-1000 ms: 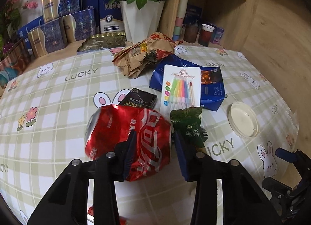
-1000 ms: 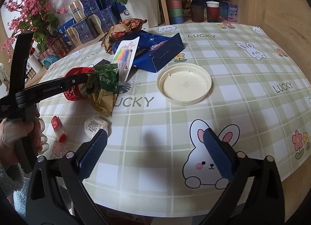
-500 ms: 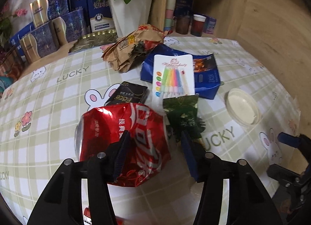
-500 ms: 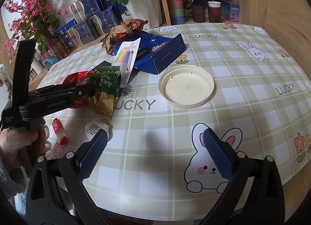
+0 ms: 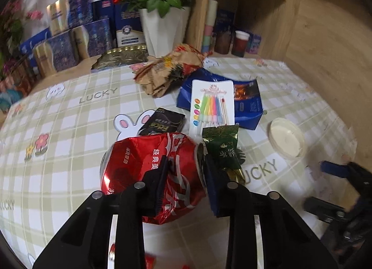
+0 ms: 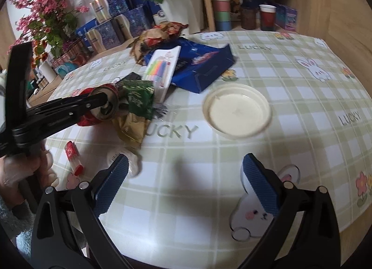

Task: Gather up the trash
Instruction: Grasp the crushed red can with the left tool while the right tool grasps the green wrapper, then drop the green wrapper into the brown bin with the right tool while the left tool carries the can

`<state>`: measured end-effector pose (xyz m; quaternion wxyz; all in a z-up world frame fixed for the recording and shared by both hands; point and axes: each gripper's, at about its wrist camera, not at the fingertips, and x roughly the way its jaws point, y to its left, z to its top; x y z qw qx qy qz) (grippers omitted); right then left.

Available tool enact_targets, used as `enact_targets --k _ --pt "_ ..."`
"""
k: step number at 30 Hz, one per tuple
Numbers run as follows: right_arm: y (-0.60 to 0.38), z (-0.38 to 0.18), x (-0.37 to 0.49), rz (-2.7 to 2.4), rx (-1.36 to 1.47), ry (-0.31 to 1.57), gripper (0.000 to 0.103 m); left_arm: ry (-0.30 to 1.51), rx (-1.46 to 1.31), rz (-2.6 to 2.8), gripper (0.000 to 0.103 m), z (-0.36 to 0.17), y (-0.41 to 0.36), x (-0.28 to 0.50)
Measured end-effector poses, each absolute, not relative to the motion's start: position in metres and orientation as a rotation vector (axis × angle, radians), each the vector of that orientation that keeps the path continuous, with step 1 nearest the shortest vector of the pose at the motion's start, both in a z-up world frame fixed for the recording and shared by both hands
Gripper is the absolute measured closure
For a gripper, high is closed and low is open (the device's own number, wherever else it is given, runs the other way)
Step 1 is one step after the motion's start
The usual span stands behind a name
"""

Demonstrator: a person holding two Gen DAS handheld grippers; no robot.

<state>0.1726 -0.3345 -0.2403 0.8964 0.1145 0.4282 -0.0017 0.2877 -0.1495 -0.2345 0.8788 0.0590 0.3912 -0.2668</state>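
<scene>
Crushed red can point(image 5: 148, 171) clamped between left gripper point(image 5: 186, 176) jaws.

The tablecloth point(image 6: 290, 97) is a pale green and white check printed with white rabbits, small flowers and grey "LUCKY" lettering. On it lie a crushed red can point(image 5: 148, 171) with white script, a dark green wrapper point(image 5: 220, 150) with gold print, a black packet point(image 5: 162, 123), a deep blue bag point(image 5: 248, 106), a white card of rainbow-coloured candles point(image 5: 209, 106) and a cream lid point(image 6: 237, 111). Both grippers are black with blue ribbed pads point(image 6: 260, 180).
</scene>
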Motion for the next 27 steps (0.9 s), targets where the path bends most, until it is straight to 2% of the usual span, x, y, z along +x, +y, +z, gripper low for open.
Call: enact_targets --k 3,6,23,25,26,27 --pt "-0.323 -0.236 0.19 0.04 0.208 0.876 0.008 0.806 0.072 -0.546 0.073 -0.223 -0.13 0.282" --pt "-0.309 -0.235 0.212 0.08 0.176 0.877 0.017 0.786 0.043 -0.536 0.073 -0.211 -0.115 0.273" --pt "-0.288 -0.259 0.289 0.049 0.344 0.998 0.028 0.767 -0.056 -0.516 0.073 -0.186 -0.051 0.239" --pt "-0.29 -0.262 0.292 0.042 0.381 1.008 0.033 0.767 -0.065 -0.518 0.073 -0.185 -0.047 0.235" --pt "-0.291 -0.263 0.293 0.039 0.403 1.013 0.043 0.768 -0.067 -0.518 0.073 -0.185 -0.045 0.233" --pt "-0.291 -0.263 0.293 0.035 0.411 1.017 0.058 0.768 -0.069 -0.519 0.073 -0.185 -0.044 0.232"
